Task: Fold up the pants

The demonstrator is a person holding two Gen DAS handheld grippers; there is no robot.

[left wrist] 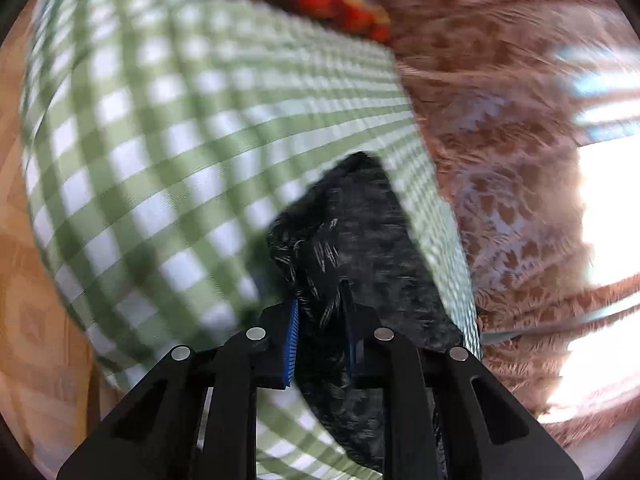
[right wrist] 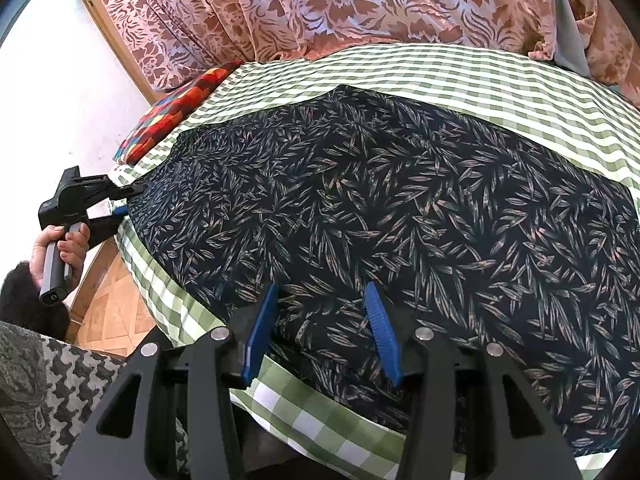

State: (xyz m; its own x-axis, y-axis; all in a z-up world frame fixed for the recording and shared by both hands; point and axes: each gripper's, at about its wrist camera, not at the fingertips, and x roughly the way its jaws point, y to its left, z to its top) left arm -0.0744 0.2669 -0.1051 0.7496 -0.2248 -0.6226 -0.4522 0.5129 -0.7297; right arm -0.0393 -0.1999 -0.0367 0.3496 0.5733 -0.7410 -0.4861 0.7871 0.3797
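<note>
The pants (right wrist: 380,208) are dark navy with a pale leaf print and lie spread over a green-and-white checked sheet (right wrist: 480,76). My right gripper (right wrist: 324,292) is open over the pants' near edge, blue pads on either side of the cloth. My left gripper (left wrist: 322,308) is shut on a corner of the pants (left wrist: 352,232) and lifts it off the sheet (left wrist: 160,140); that view is blurred by motion. The left gripper also shows in the right wrist view (right wrist: 130,200) at the pants' far left end, held by a hand.
A red patterned cushion (right wrist: 176,112) lies at the sheet's far left corner. Brown floral curtains (right wrist: 340,4) hang behind the bed. Orange tiled floor (right wrist: 108,308) lies to the left, beside a grey patterned cloth (right wrist: 40,380).
</note>
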